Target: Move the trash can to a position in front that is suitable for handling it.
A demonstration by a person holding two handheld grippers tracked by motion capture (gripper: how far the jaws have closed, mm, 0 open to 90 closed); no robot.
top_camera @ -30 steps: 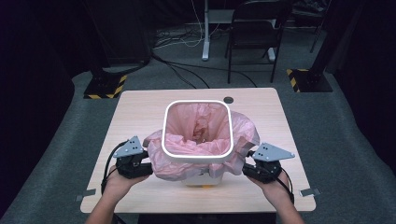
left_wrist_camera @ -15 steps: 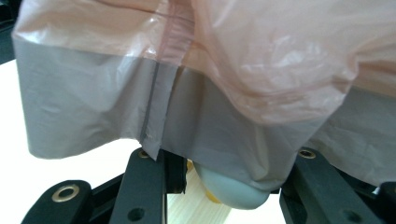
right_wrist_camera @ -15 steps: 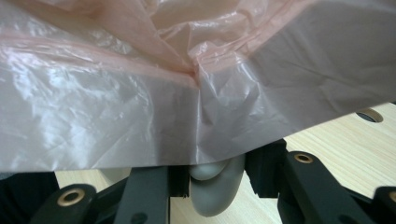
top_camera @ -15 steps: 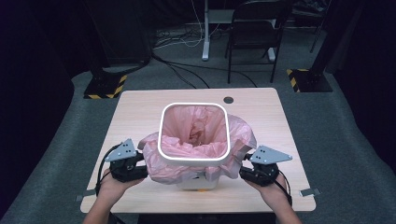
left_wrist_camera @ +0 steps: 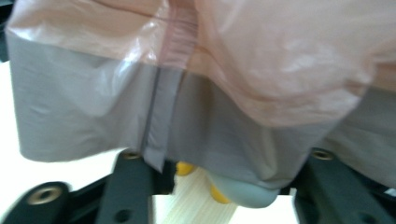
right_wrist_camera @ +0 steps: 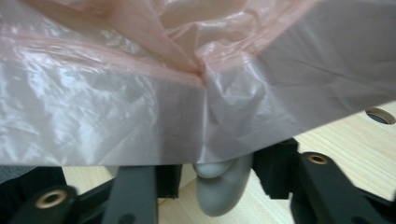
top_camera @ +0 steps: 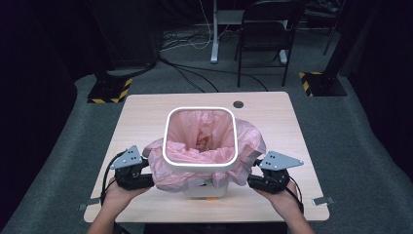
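at the near edge of the table point(top_camera: 146, 109) the bin point(top_camera: 204, 187) sits between both hands, its pink bag point(top_camera: 243, 141) draped over the left gripper point(top_camera: 146, 181) and right gripper point(top_camera: 253, 181), whose jaws have just been opening and now stand apart, pinching nothing.

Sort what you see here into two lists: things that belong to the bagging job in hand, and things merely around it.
In the job:
- pink bag
- white bin
- white rim ring
- left tongs
- right tongs

Just around:
- black chair
- floor cables
- yellow-striped stand feet
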